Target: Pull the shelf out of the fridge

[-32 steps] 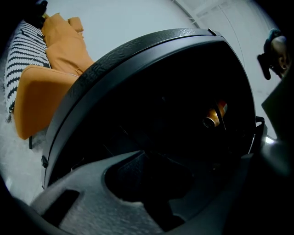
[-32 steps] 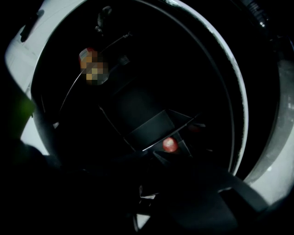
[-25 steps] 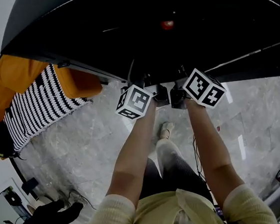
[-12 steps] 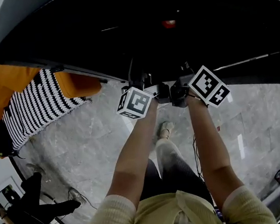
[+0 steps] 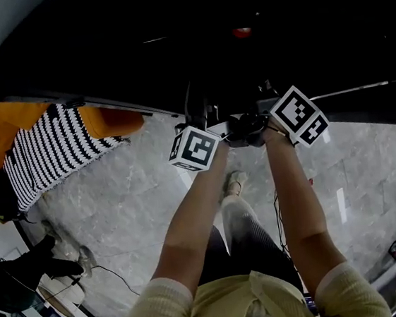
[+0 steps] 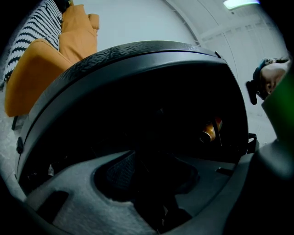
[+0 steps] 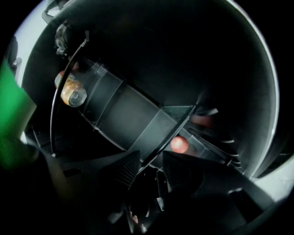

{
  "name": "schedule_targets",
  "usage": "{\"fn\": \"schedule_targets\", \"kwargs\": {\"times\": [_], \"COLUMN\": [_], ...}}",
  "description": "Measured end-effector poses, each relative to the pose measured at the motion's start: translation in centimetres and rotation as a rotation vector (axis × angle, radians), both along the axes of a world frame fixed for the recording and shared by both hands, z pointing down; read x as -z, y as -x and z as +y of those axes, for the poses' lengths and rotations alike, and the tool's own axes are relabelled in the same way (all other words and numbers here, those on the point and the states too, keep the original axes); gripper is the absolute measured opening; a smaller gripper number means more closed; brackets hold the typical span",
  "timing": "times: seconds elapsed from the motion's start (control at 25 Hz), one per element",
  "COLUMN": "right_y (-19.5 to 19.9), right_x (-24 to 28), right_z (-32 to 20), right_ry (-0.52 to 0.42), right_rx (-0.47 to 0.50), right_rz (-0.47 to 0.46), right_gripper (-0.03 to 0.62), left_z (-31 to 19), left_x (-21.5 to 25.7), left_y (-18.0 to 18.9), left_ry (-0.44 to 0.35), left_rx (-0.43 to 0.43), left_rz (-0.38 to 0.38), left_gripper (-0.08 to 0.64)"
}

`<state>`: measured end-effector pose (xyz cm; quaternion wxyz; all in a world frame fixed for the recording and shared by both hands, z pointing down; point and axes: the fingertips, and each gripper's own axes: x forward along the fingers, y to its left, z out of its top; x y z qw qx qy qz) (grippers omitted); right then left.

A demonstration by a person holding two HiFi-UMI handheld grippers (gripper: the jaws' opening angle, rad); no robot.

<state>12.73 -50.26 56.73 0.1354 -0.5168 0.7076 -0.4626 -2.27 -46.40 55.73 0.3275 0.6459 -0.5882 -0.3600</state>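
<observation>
While both arms reach forward into the dark fridge [image 5: 170, 36], we have our right gripper [image 7: 149, 166] drawn nearly closed on the shelf [image 7: 170, 135]. Its thin dark front edge runs between the two fingers [image 7: 125, 170] and lies against the ribbed pad of the left-hand one. Beyond the fingertips the shelf's clear pane stretches away into the cabinet. Just past the right-hand finger sits a small red round thing [image 7: 179, 144]; we cannot tell whether it rests on the shelf or below it. Well off to the upper left of the fingers, a can [image 7: 72, 94] lies on its side with its end toward us.

Our left gripper [image 6: 156, 174] has its fingers standing apart, wider than the right pair. The gap between them is so dark that we make out nothing held there. Above and to the right of these fingers the same can shows deep in the black interior. From the head view, both grippers sit side by side at the fridge's lower rim, above a grey marble floor [image 5: 132, 204].
</observation>
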Motion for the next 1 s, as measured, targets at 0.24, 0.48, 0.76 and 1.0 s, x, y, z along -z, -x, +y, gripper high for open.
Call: {"fn": "schedule_targets", "kwargs": {"times": [0.24,0.48,0.76,1.0], "right_y": [0.0,0.2,-0.1,-0.2], "right_x": [-0.2,-0.2,-0.4,0.0], "right_z": [-0.1,-1.4,-2.3,-2.3], "right_ry": [0.009,0.004,-0.006,-0.039], "right_rx": [-0.004,0.001,-0.015,-0.021], "right_rz": [-0.008,-0.01,0.014,0.029], "right_gripper": [0.137,0.137,0.137,0.135], "left_z": [-0.3,-2.5,-3.9,-4.1], "left_x": [-0.5,-0.2,-0.6,-0.3], "left_y": [0.3,1.4,2.3,2.4], "left_ry": [0.025,0.022,0.034,0.044], "left_rx": [0.019,0.046,0.07,0.067], "left_rz": [0.043,0.047,0.032,0.014], "left_gripper": [0.178,0.178,0.176,0.15]}}
